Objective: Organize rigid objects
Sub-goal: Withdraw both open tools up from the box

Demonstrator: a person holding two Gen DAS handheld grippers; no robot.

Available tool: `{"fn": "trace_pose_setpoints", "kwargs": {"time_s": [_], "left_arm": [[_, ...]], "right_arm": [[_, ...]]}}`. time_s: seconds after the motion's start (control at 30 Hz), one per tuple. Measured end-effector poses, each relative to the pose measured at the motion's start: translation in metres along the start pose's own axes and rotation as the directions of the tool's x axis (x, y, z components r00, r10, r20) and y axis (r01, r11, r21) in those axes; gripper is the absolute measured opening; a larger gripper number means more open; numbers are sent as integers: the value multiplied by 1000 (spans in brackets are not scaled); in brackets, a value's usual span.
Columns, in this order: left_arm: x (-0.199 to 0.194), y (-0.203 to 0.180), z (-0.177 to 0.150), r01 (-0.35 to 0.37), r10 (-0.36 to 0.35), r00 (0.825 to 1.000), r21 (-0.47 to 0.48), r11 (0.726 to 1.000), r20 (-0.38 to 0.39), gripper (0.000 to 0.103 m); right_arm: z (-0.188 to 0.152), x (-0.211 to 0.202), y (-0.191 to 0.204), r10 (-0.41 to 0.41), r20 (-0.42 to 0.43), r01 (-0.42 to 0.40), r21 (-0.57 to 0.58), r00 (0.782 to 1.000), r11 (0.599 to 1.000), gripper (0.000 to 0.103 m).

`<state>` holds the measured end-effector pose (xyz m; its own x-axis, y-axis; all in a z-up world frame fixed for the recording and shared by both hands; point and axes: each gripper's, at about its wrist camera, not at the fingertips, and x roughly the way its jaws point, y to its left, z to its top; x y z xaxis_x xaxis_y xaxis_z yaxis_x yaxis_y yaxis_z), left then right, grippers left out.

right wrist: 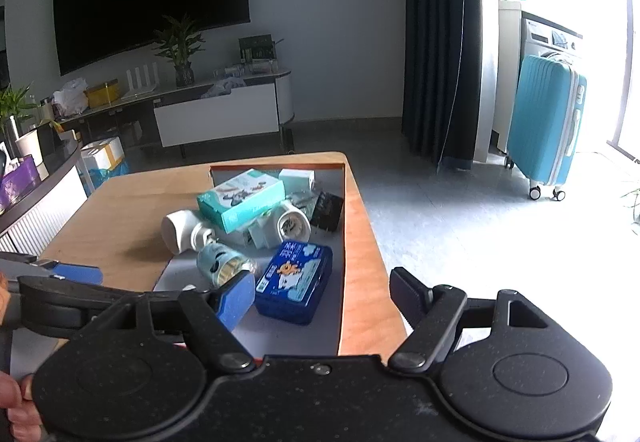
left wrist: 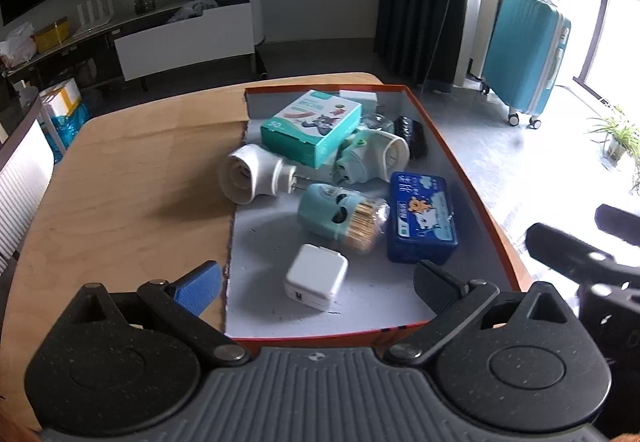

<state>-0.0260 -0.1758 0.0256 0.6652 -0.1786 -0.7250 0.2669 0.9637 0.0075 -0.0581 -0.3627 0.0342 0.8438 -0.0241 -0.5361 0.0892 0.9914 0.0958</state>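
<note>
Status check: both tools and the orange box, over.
Left tool open, empty, over white square charger. Right tool open, empty. Orange cardboard box holds blue tin, toothpick jar. Nothing blocking.

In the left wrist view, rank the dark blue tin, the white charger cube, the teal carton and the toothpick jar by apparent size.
1. teal carton, though it lies farther from the camera
2. dark blue tin
3. toothpick jar
4. white charger cube, close to the jar in size and nearest the camera, so these last two are unsure.
</note>
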Motion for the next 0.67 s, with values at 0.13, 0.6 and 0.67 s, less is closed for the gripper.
{"fn": "trace_pose_setpoints", "kwargs": {"time_s": [0.13,0.6,0.67], "left_arm": [[-2,0,-1,10,-10,1000,1,1000,5,103],[2,8,-6,14,-14,1000,-33,999,-3,103],[3,9,-7,32,-32,999,-32,999,-7,103]], "right_arm": [[-2,-3,2,-4,0,4,-6,1000,1000,88],[-1,1,7,-13,-16,13,-23,1000,1000,89],[-1,1,7,-13,-21,12,-25,1000,1000,89]]}}
